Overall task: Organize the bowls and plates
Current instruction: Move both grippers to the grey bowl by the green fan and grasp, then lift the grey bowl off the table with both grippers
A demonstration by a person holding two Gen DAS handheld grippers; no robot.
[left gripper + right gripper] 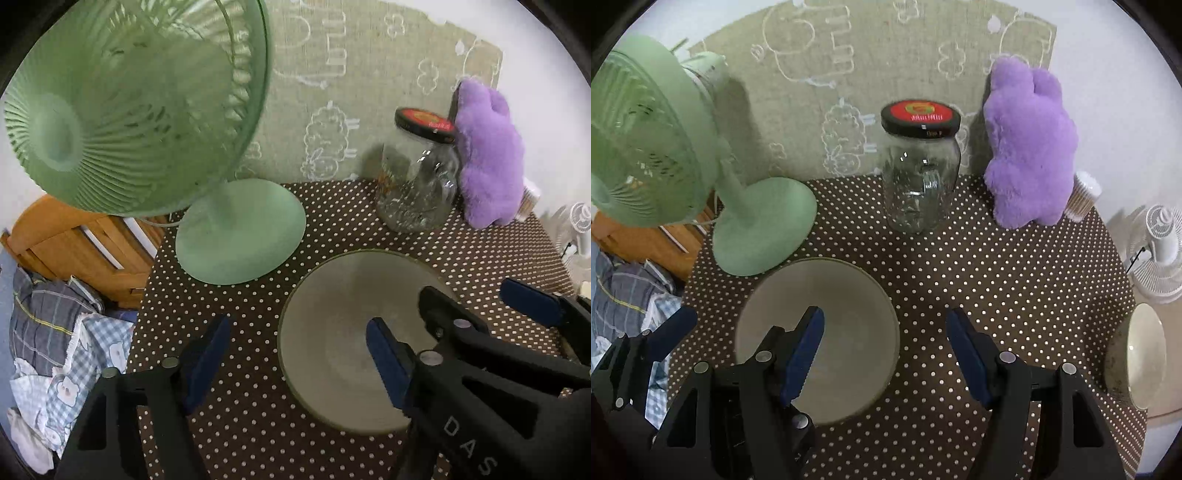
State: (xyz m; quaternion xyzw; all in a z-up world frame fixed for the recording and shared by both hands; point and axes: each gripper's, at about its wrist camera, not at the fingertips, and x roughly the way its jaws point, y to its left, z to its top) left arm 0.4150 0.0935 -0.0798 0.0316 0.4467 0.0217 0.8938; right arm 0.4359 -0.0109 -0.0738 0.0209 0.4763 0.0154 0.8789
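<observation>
Blue-padded jaws stand wide apart on both tools, and neither holds anything. The left gripper [295, 354] hangs above the table's left part, its right finger over the grey plate [332, 306], which lies flat on the dotted tablecloth [240, 302]. The right gripper [884, 354] hovers just beside it, its left finger over the same plate [849, 295] and its right finger over bare cloth.

Crowding is the likeliest trouble, I judge. Both tools hang over one plate, so if they close in together the fingers could knock each other or push the plate toward the green fan [240, 232], whose base sits just beside the plate's far rim. A flat plate on cloth also offers little edge to pinch; a shallow bite could let it tip or drag the cloth. The glass jar [919, 177] and purple plush toy [1030, 147] stand further back, clear of that.

Only the right wrist view shows a pale bowl [1145, 354] at the table's right edge, seemingly tilted and partly over the edge; a nudge to the cloth might send it off. Only the left wrist view shows the checked bedding [66, 332] beyond the table's left side.
</observation>
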